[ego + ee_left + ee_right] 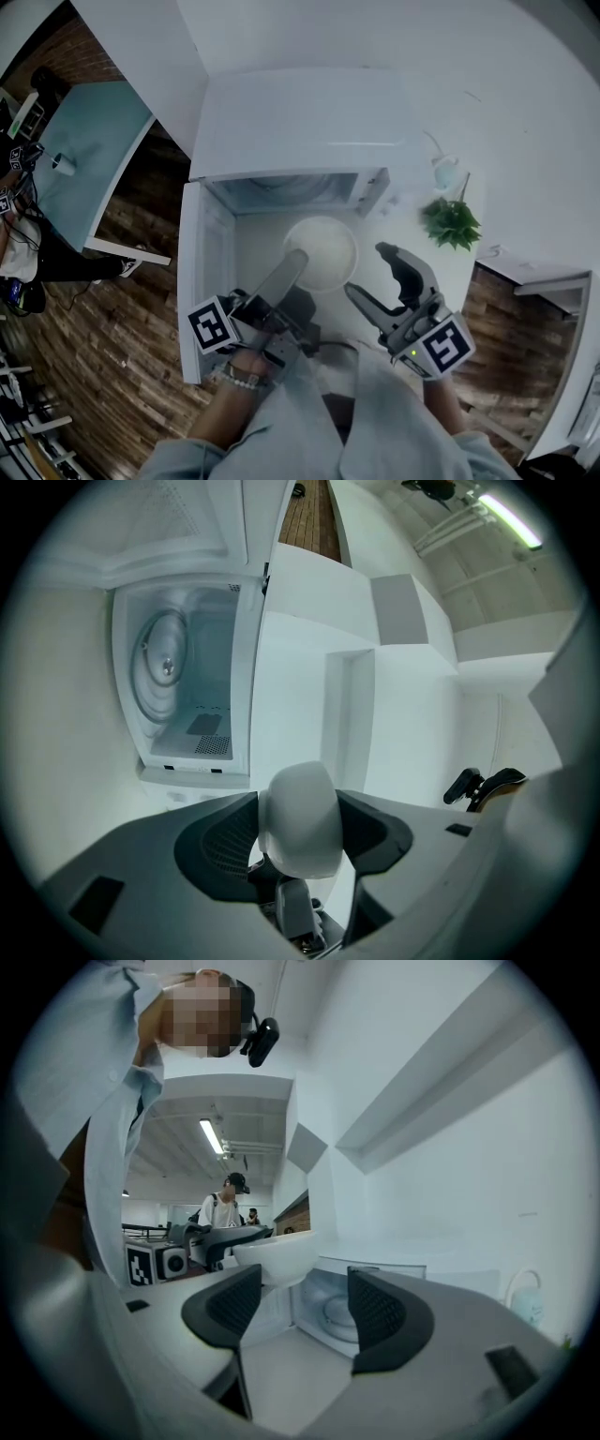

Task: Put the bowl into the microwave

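Note:
A white bowl (321,251) hangs in front of the white microwave (300,131), whose cavity (281,192) stands open. My left gripper (295,262) is shut on the bowl's near rim. In the left gripper view the bowl's rim (300,817) fills the gap between the dark pads, with the turntable (164,667) beyond at the left. My right gripper (368,270) is open just right of the bowl and holds nothing. In the right gripper view the bowl (277,1255) floats past the open jaws, with the cavity (342,1312) behind them.
The microwave door (202,272) swings out to the left, along my left arm. A potted plant (452,222) and a pale jug (444,172) stand on the counter at the right. A light table (89,159) stands on the wooden floor at far left. A person (225,1206) stands far back.

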A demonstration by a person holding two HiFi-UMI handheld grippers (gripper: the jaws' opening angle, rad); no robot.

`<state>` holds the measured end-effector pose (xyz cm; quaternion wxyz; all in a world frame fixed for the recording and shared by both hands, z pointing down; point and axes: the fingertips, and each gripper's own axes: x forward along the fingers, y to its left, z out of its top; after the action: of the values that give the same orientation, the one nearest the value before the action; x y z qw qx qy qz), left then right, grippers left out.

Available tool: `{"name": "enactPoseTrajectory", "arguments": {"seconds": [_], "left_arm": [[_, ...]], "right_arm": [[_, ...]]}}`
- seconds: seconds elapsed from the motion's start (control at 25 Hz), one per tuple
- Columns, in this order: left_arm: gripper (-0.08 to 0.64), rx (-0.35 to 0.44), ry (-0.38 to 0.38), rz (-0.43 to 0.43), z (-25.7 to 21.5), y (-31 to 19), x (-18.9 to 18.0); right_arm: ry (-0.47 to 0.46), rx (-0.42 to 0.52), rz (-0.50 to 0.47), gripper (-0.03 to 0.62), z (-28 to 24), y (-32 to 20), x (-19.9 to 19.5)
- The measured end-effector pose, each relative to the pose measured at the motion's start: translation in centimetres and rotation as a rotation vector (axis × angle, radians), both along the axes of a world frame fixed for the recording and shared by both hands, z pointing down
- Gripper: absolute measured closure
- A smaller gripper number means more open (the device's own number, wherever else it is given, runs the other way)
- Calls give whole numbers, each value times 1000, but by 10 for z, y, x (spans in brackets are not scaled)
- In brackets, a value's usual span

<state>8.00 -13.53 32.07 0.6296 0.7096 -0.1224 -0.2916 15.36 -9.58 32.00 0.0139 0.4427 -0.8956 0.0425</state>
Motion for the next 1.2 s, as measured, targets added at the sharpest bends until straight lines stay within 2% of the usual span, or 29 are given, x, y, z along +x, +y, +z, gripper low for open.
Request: {"name": "enactPoseTrajectory", "arguments": {"seconds": [0.08, 0.28, 0.52, 1.0, 1.2], "left_arm": [[325, -6, 0, -3, 2, -2, 1], [325, -20, -4, -6, 6, -5, 6], [325, -30, -13, -11, 11, -8, 11], [325, -44, -60, -36, 27, -14, 8], [325, -58, -83, -45, 42, -19, 4]], "right_arm": [[13, 4, -30, 293, 2, 2, -4], [115, 34, -55, 263, 7, -2, -17], [146, 31, -59, 216, 14, -13, -31], [145, 7, -79, 221, 29, -30, -40], [157, -37, -99, 222, 46, -35, -43]]}}
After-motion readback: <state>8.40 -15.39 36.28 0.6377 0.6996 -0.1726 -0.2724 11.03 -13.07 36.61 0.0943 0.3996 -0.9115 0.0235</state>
